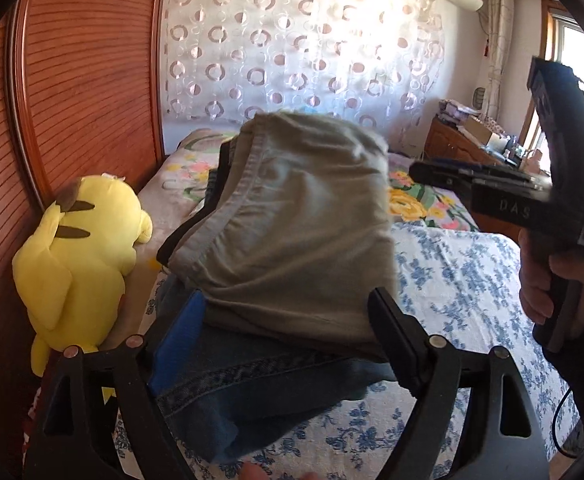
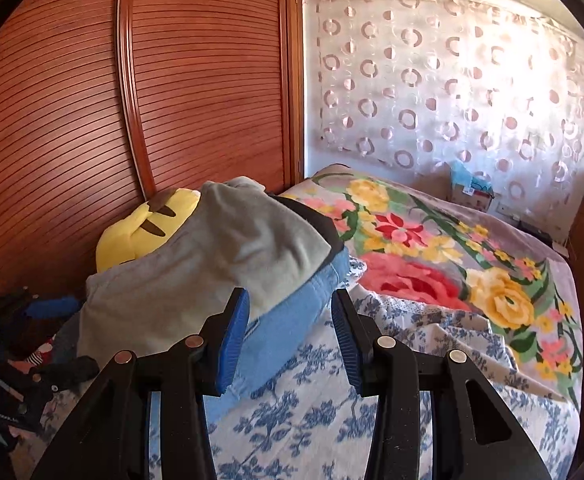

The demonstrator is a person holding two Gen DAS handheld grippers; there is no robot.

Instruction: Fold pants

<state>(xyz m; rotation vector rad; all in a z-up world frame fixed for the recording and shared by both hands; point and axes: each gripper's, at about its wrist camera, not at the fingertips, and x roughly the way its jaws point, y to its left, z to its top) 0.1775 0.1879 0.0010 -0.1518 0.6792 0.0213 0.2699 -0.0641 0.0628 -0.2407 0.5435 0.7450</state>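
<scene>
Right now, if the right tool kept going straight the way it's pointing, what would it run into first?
Most likely the folded blue jeans at the bottom of the pile, under the grey-green pants. The right tool stands open in front of their edge, with bedsheet below; depth is hard to judge.

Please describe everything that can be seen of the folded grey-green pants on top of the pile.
The grey-green pants are soft, matte cloth, folded into a thick bundle with a stitched hem seam showing along one edge. They lie topmost on a pile, over a dark garment and blue jeans, on the bed's blue-flowered sheet. A yellow plush toy sits beside the pile. The left gripper stands open around the near end; whether its pads touch the cloth is unclear.
</scene>
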